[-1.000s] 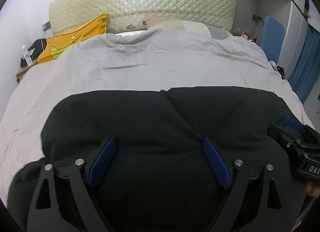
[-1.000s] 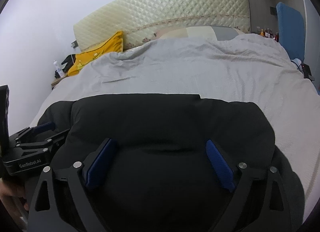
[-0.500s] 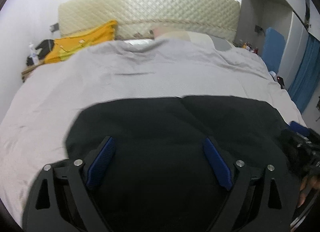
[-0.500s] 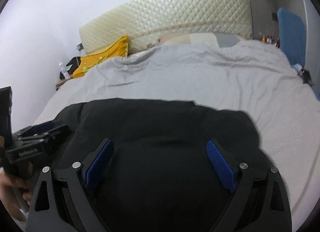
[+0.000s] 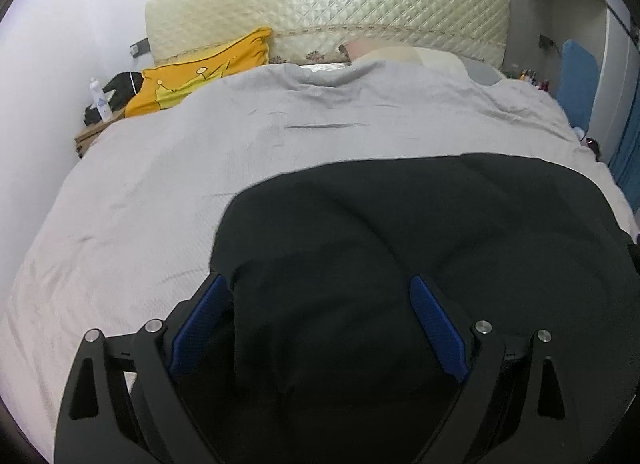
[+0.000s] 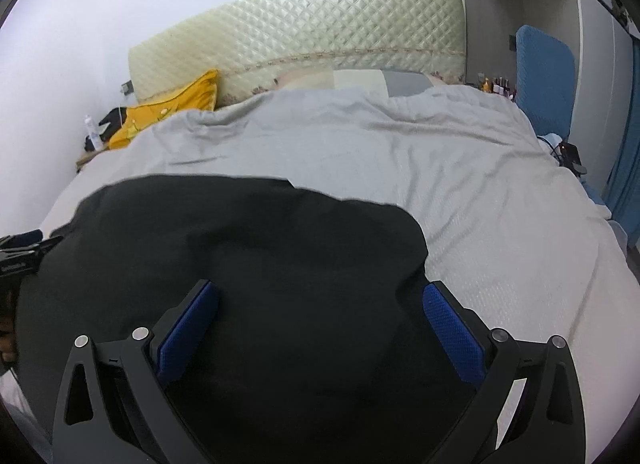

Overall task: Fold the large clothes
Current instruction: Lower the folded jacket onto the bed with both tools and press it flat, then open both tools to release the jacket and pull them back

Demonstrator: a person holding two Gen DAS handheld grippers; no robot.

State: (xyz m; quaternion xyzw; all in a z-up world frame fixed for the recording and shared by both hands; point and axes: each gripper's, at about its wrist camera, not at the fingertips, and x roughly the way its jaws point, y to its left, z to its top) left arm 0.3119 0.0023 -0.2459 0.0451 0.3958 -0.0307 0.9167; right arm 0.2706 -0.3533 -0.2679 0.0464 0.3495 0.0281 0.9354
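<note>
A large black garment (image 5: pixel 420 248) lies folded on the grey bedcover (image 5: pixel 280 152). My left gripper (image 5: pixel 320 304) hovers low over the garment's left part, open wide. Its left finger (image 5: pixel 200 324) sits at the garment's left edge, and the cloth lies loose between the jaws. My right gripper (image 6: pixel 320 316) is over the garment (image 6: pixel 240 256) near its right edge. Its jaws are opening, with cloth lying between them and no pad pressing on it. The right view also catches the left gripper (image 6: pixel 20 248) at the far left, with a hand behind it.
A quilted cream headboard (image 5: pixel 328 8) stands at the far end, with a yellow pillow (image 5: pixel 200 76) and pale pillows (image 6: pixel 356 80). A bottle (image 5: pixel 100 100) stands on a nightstand at the left. A blue padded board (image 6: pixel 544 76) and a blue curtain (image 6: pixel 628 144) line the right side.
The two grippers have moved apart, the left one leftward and the right one rightward. Each garment side edge now lies at an outer finger. The right jaws stand slightly wider.
</note>
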